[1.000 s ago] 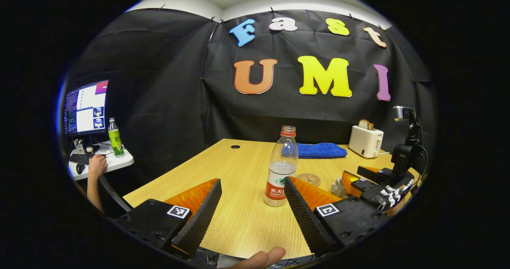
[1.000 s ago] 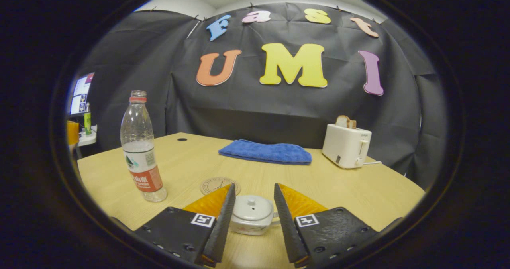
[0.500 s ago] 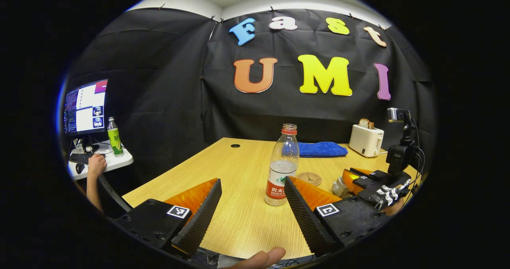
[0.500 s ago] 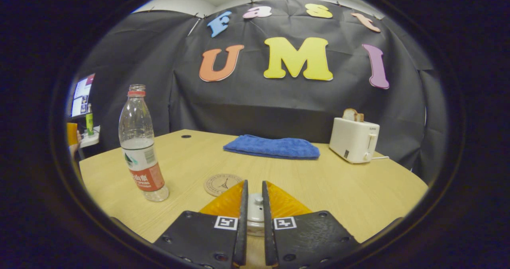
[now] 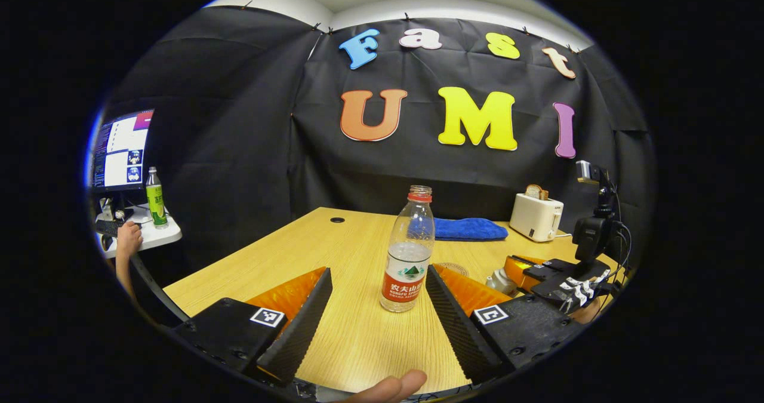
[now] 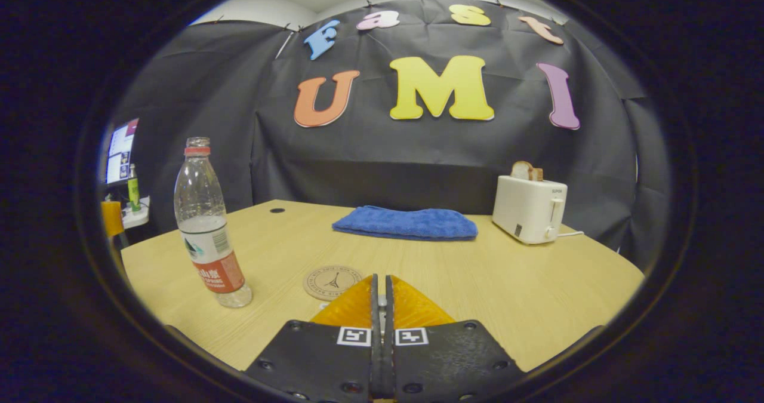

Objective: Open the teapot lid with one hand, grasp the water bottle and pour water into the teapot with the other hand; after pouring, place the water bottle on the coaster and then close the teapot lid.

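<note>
We are at the first step: our right tool (image 6: 380,307) is pinched on the teapot lid's knob, not yet lifted. Our left tool (image 5: 377,304) gapes around the untouched water bottle (image 5: 409,249), so pouring, the coaster (image 6: 332,282) and closing remain.

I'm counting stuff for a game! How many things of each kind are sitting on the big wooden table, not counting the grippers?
Water bottle: 1
Coaster: 1
Teapot: 1
Blue towel: 1
Toaster: 1
Total: 5
</note>
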